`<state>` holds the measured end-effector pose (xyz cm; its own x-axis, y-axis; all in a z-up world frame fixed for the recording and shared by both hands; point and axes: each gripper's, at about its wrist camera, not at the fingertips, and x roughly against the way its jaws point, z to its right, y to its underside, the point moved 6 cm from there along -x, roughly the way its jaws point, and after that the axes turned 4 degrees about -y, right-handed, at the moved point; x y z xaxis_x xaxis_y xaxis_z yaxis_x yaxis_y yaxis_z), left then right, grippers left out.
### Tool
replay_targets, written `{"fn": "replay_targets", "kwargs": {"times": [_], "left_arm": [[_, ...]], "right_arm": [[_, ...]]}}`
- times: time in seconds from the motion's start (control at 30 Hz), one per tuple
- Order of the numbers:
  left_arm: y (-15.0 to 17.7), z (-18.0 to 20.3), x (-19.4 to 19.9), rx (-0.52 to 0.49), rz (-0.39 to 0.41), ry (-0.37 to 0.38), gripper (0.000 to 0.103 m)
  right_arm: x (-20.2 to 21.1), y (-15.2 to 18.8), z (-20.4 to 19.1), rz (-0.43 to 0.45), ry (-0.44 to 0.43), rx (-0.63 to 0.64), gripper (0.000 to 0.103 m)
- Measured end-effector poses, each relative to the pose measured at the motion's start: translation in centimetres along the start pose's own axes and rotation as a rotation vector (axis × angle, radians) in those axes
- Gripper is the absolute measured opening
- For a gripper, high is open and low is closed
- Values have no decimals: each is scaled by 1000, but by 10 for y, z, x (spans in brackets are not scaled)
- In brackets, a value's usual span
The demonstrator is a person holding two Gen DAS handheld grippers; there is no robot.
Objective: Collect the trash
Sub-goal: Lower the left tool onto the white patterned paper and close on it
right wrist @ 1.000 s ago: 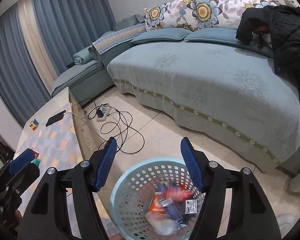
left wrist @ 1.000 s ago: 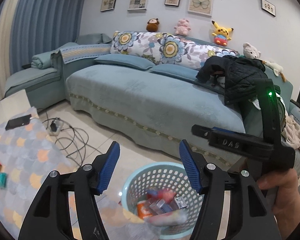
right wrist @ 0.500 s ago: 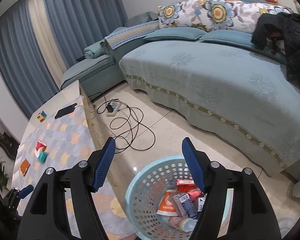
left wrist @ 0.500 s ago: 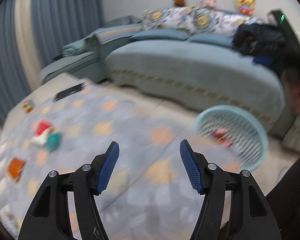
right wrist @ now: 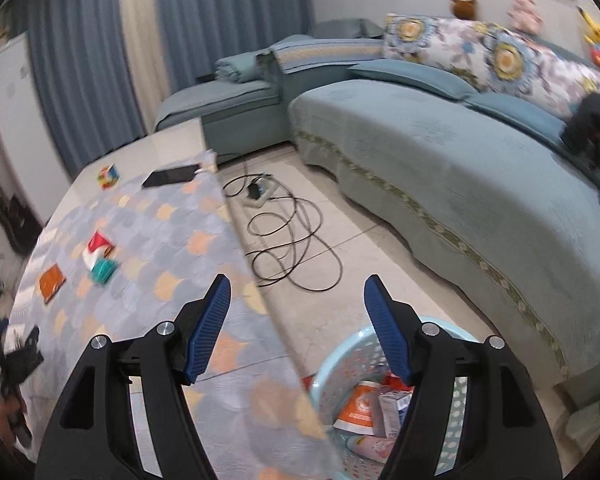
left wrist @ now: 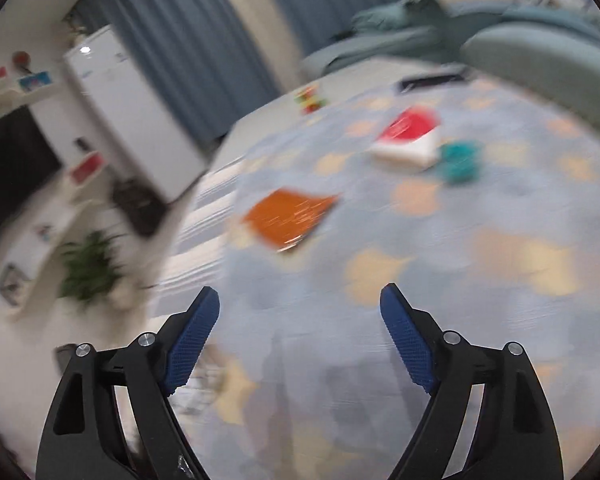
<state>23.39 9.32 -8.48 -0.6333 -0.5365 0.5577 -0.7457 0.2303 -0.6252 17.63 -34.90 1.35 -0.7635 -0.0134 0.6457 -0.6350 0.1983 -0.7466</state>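
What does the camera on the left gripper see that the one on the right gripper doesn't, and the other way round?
Only the left wrist view shows the dark TV screen and the potted plant in full, though blurred.

Only the right wrist view shows the laundry basket holding collected trash, the power strip with its cables on the floor, and the floral cushions.

Both show the patterned table cover carrying an orange packet, a red-and-white packet, a teal wrapper, a puzzle cube and a phone.
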Motion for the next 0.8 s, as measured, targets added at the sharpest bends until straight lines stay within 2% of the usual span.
{"fn": "replay_targets", "kwargs": {"times": [0.07, 0.23, 0.53, 0.8], "left_arm": [[5, -15, -20, 15, -54, -78, 81], [24, -37, -58, 129, -200, -67, 81], [35, -56, -68, 235, -231, -150, 82], [45, -72, -84, 375, -300, -102, 86]], "right_arm": [[-3, -1, -19, 14, -20, 15, 66], [-18, -1, -69, -10, -68, 53, 66], [-26, 7, -139, -34, -118, 166, 66], [-33, 17, -193, -58, -158, 261, 66]]}}
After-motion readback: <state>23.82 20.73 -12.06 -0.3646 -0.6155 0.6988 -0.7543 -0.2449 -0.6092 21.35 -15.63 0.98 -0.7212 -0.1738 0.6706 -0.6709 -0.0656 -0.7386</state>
